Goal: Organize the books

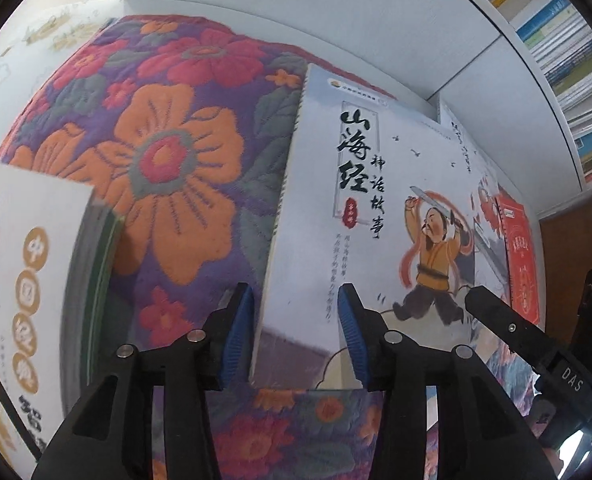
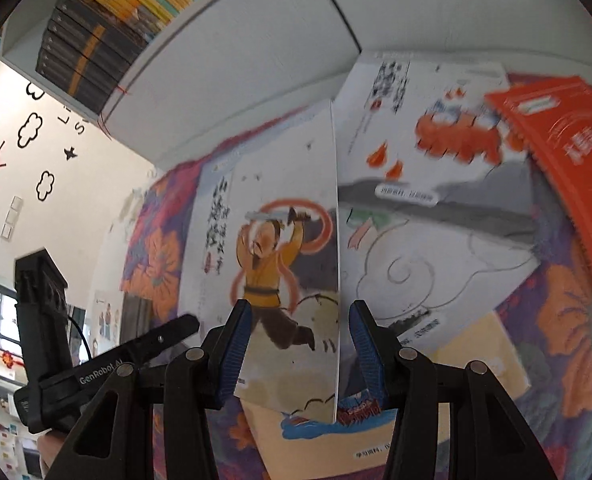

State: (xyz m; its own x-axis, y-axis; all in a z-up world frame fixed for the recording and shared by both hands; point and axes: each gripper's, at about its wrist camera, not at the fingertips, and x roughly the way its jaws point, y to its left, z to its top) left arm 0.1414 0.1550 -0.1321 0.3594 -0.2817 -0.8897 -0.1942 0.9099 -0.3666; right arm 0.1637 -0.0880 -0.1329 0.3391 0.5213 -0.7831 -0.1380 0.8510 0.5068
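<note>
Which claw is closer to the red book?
Right. The right claw is at the swordsman book's right edge, towards the red book; the left claw is at that book's left edge, farther away.

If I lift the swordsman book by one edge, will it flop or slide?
The swordsman book looks thin and soft-covered, so it would probably sag from one edge. Its cover looks smooth, so it may slip between the pads. The quilted floral cloth beneath would likely resist sliding.

Floral quilt (image 1: 168,152) is covering the surface; cloud and sun wall stickers (image 2: 28,132) are showing by a window (image 2: 6,332).
</note>
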